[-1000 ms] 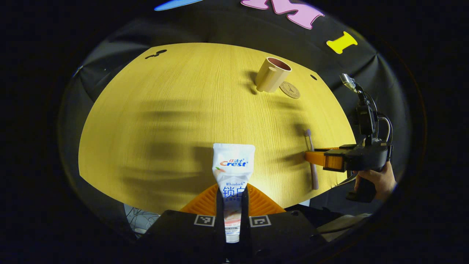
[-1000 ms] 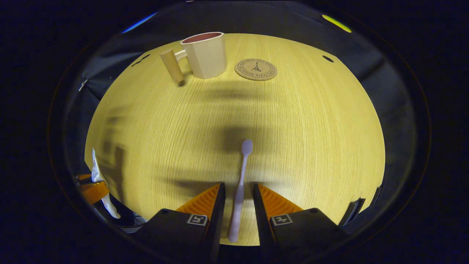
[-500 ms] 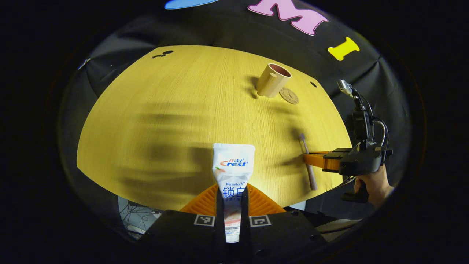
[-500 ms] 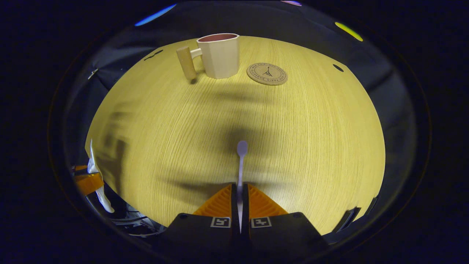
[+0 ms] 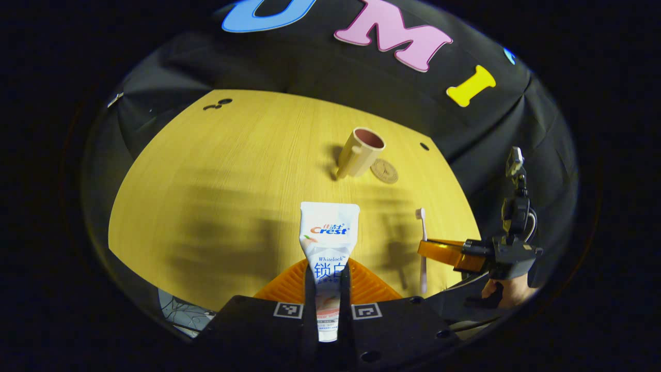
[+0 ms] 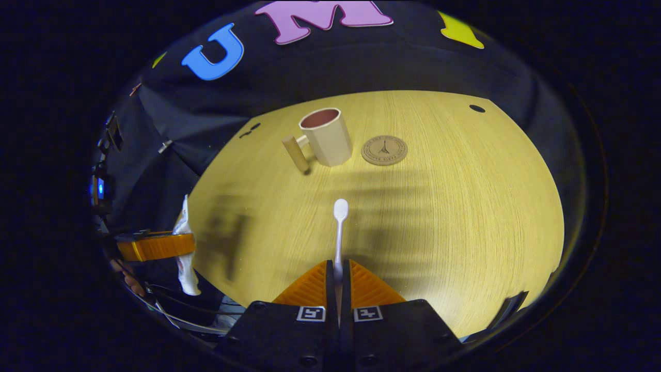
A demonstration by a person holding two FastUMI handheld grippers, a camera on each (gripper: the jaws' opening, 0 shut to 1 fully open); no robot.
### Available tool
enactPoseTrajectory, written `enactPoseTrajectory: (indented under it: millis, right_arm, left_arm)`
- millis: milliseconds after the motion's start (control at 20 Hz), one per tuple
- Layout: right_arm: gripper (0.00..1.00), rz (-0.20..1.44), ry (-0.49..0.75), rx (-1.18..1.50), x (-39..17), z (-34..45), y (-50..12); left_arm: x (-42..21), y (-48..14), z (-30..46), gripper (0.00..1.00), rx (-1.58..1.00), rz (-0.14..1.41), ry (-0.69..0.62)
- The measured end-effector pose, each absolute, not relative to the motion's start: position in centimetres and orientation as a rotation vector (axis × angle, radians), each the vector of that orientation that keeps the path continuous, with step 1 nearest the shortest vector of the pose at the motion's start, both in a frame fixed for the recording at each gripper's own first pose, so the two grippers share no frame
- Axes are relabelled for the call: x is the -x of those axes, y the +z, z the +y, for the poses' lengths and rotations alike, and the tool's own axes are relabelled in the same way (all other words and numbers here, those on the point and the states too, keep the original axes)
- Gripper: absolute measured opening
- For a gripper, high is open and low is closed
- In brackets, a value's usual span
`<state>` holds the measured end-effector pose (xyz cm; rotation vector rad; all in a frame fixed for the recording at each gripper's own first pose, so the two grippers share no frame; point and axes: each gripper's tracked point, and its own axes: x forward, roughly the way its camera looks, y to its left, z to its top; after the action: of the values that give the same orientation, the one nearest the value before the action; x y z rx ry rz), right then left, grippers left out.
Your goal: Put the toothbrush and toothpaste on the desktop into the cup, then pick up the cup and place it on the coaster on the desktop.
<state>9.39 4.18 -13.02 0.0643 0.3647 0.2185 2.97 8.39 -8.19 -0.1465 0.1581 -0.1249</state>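
My left gripper (image 5: pixel 327 268) is shut on the white toothpaste tube (image 5: pixel 328 235), held up above the near edge of the table. My right gripper (image 6: pixel 337 266) is shut on the handle of the pale toothbrush (image 6: pixel 339 227), head pointing away, lifted off the wood. In the left gripper view the right gripper (image 5: pixel 431 249) shows with the toothbrush (image 5: pixel 422 243) standing up through it. In the right gripper view the left gripper (image 6: pixel 155 247) holds the toothpaste tube (image 6: pixel 182 243) at the lower left. The cream cup (image 5: pixel 361 151) (image 6: pixel 326 137) stands upright at the far side, its handle to the left. Just right of it lies the round cork coaster (image 5: pixel 384 171) (image 6: pixel 384 150).
The wooden table (image 6: pixel 454 206) has small dark holes near its far corners (image 6: pixel 477 108) (image 5: pixel 219 104). Black cloth wall stands behind the table. A hand (image 5: pixel 503 294) grips the right gripper's handle past the table's right edge. Cables hang below the near edge (image 5: pixel 181 315).
Both grippers have risen and drawn back from the table, carrying toothpaste and toothbrush. The right gripper closed on the toothbrush a second ago and lifted it off the wood.
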Motion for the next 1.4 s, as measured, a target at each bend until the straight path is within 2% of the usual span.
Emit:
enactPoseTrajectory:
  millis: [250, 550, 850, 1400]
  right_arm:
    - [0.05, 0.214, 0.322, -0.102, -7.8, 4.4, -6.7]
    - [0.05, 0.160, 0.371, -0.167, -6.7, 2.7, -3.4]
    - [0.05, 0.166, 0.338, -0.187, -7.1, -1.2, -3.5]
    - [0.05, 0.173, 0.251, -0.247, -6.4, -7.3, -5.0]
  left_arm:
    - [-0.5, -2.3, 9.3, 0.20, 0.156, 0.010, -0.168]
    - [2.2, 1.8, 10.7, 0.19, 0.076, -0.136, -0.193]
    - [4.1, 2.8, 11.4, 0.19, 0.078, -0.262, -0.238]
    - [4.1, 2.7, 11.2, 0.19, 0.099, -0.296, -0.167]
